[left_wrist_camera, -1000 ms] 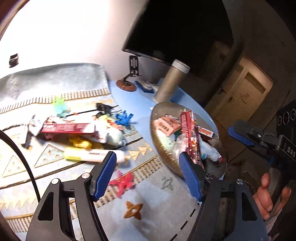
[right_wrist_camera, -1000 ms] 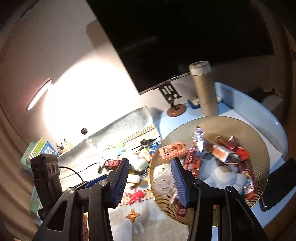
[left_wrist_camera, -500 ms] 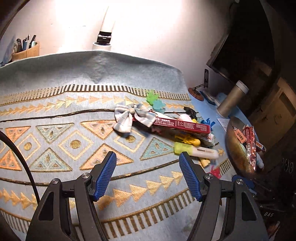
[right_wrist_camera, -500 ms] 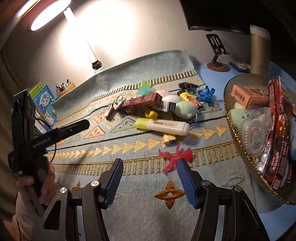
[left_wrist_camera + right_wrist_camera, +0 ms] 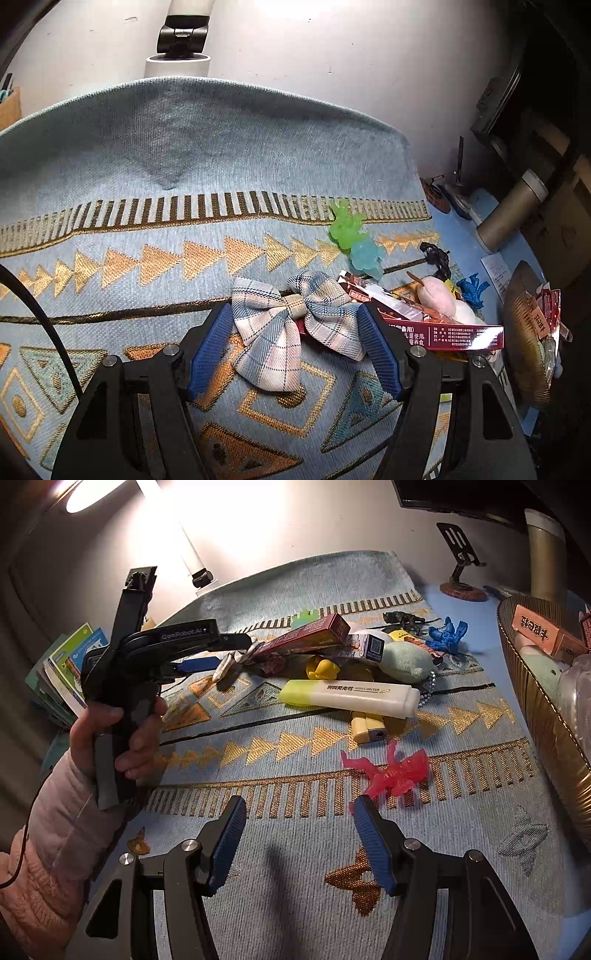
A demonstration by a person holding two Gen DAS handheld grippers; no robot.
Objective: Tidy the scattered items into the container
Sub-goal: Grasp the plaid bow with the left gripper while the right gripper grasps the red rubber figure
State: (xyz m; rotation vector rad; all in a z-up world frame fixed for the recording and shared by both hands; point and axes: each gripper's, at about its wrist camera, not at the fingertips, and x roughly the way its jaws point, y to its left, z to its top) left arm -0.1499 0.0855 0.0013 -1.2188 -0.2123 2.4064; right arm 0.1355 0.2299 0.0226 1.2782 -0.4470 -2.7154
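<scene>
My left gripper (image 5: 295, 347) has its jaws spread around the plaid bow (image 5: 295, 328), mid-cloth and overlapping the red box (image 5: 443, 338), so closing could snag that box; my right gripper (image 5: 297, 843) hangs spread and empty.

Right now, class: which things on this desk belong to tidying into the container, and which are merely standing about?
Job: plaid fabric bow; big yellow highlighter pen; red translucent toy figure; gold ribbed bowl; open left gripper.

Standing about: metal thermos flask; black phone stand; white lamp post.
</scene>
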